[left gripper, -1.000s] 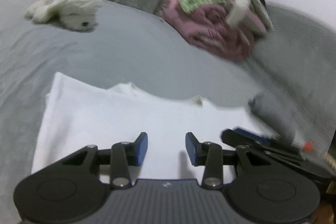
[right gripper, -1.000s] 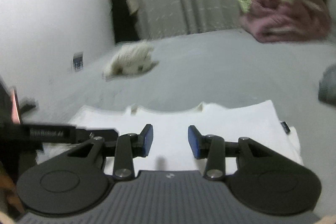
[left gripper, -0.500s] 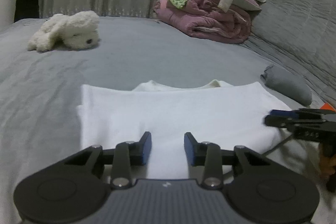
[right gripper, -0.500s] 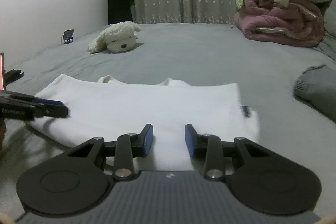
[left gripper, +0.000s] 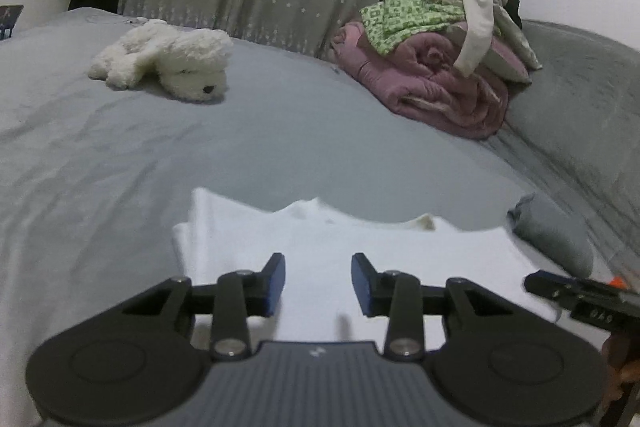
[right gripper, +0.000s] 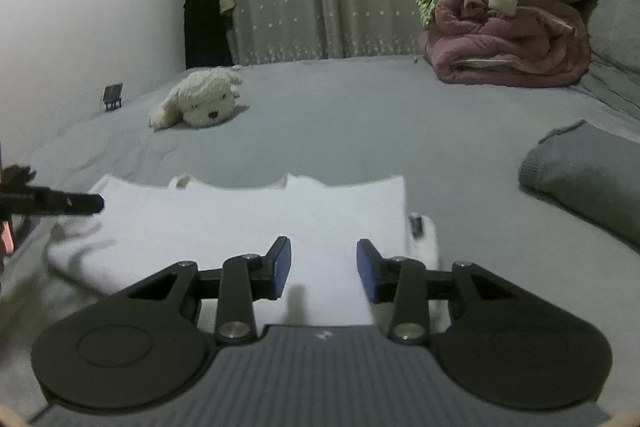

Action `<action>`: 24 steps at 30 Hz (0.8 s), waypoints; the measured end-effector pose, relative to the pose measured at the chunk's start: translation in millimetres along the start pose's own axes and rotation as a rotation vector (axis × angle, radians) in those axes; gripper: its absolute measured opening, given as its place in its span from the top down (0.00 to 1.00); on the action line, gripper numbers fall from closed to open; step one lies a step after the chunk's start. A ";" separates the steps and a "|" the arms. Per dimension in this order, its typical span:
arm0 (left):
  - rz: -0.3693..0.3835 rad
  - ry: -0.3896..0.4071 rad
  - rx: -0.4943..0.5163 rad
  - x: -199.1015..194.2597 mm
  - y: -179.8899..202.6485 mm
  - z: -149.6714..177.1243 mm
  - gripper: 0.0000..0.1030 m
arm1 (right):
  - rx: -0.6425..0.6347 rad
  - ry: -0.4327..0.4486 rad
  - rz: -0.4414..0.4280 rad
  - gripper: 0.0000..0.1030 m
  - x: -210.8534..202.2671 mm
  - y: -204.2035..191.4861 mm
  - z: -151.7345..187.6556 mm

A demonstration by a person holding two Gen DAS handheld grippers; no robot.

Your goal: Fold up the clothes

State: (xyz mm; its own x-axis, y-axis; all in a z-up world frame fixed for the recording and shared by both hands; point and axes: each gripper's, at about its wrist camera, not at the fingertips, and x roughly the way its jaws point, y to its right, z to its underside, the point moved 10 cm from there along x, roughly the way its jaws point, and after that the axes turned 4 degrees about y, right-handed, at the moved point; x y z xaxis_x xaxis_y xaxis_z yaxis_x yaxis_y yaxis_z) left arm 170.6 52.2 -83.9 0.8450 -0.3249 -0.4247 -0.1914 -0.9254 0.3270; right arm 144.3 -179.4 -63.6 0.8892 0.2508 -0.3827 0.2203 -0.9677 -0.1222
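Note:
A white garment (left gripper: 360,243) lies folded flat on the grey bed, its neckline at the far edge; it also shows in the right wrist view (right gripper: 240,219). My left gripper (left gripper: 318,281) hovers over its near part, open, blue pads apart with nothing between them. My right gripper (right gripper: 323,267) hovers over the garment's right half; its jaws are opening and nothing is between them. Each gripper's tip shows in the other's view: the right gripper (left gripper: 560,291) and the left gripper (right gripper: 60,203).
A white plush dog (left gripper: 168,63) lies at the back left of the grey bed sheet (left gripper: 280,147). A heap of pink, green and cream laundry (left gripper: 436,55) sits at the back right. A folded grey item (right gripper: 588,179) lies right of the garment.
Both grippers have shifted a little over the garment and the blur has cleared. The right gripper's jaws narrowed, then widened again. The garment lies as before.

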 end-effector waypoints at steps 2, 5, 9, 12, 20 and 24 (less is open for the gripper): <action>0.007 0.003 -0.011 8.4 9.1 -0.6 0.64 | 0.004 0.004 0.001 0.60 9.0 -10.2 -5.0; 0.011 0.000 -0.001 20.9 23.4 2.6 0.64 | -0.002 0.006 -0.013 0.60 21.4 -27.9 -8.7; -0.013 -0.014 0.017 35.5 28.5 9.5 0.64 | -0.033 -0.015 -0.015 0.59 37.3 -45.1 -4.0; -0.056 -0.015 0.025 42.2 21.3 12.0 0.64 | -0.063 -0.037 -0.007 0.59 47.2 -48.9 2.6; -0.105 0.001 -0.014 38.4 -16.7 -1.2 0.65 | -0.007 -0.048 0.045 0.61 48.4 -10.0 4.7; -0.132 0.011 -0.013 29.7 -29.1 -7.3 0.65 | 0.028 -0.043 0.053 0.63 39.3 4.6 3.8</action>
State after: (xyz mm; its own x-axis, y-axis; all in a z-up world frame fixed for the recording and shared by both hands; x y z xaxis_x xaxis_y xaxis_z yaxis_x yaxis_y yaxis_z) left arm 204.9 70.9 -99.9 0.8677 -0.1986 -0.4557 -0.0718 -0.9572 0.2804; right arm 178.7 -173.9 -82.7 0.8814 0.2003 -0.4279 0.1614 -0.9788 -0.1259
